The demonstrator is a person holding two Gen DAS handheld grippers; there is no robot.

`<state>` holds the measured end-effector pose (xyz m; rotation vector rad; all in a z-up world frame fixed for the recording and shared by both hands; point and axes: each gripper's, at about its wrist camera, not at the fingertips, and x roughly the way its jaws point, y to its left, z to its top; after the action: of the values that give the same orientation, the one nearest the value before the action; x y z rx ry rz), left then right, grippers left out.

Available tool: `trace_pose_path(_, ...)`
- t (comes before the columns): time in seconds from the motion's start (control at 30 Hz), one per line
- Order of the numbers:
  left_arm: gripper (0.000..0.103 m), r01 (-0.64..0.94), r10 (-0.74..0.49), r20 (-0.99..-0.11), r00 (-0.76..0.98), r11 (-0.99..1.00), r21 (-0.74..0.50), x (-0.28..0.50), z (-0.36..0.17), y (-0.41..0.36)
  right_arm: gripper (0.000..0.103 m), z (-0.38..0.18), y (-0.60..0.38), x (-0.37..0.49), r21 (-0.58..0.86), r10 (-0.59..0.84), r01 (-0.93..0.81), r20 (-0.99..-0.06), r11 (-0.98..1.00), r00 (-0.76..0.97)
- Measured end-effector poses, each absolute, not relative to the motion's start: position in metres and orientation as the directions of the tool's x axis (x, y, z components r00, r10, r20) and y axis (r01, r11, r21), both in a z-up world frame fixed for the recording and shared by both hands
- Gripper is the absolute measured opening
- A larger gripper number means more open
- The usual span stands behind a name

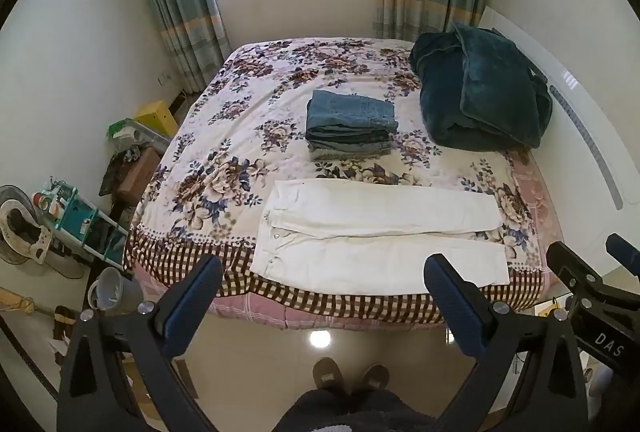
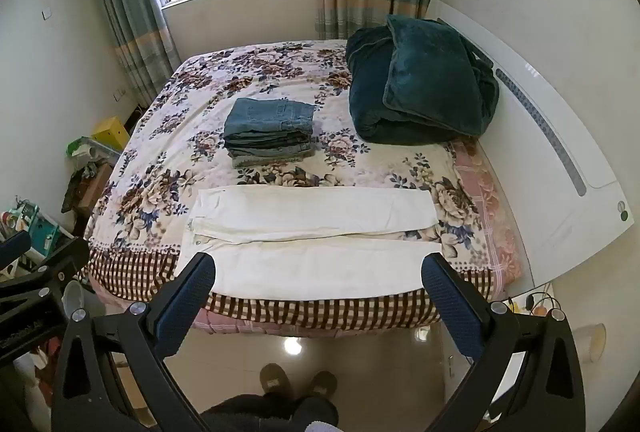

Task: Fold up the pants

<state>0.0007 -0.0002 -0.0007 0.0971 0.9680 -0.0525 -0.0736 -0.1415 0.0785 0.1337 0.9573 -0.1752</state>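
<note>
White pants (image 1: 380,232) lie flat across the near edge of the floral bed, waist at the left, legs side by side running right; they also show in the right wrist view (image 2: 316,244). My left gripper (image 1: 322,272) is open and empty, held above the floor just short of the bed's near edge, in front of the pants. My right gripper (image 2: 318,270) is open and empty at the same distance, its fingers framing the near leg. The right gripper's body shows at the right edge of the left wrist view (image 1: 592,284).
A stack of folded jeans (image 1: 352,125) sits mid-bed. A dark teal blanket (image 1: 480,91) is heaped by the white headboard (image 1: 580,119) at right. Cluttered boxes and a shelf (image 1: 80,216) stand on the floor at left. My slippered feet (image 1: 348,378) stand on the tile floor.
</note>
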Motion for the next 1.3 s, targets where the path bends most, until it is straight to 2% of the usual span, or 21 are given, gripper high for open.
trace_pose_path(1.3, 0.103, 0.070, -0.006, -0.810, 0.586, 0.997, 0.043, -0.009, 0.015, -0.001, 0.103, 0.093, -0.140, -0.084, 0.041, -0.068, 0.181, -0.826, 0.983, 0.559)
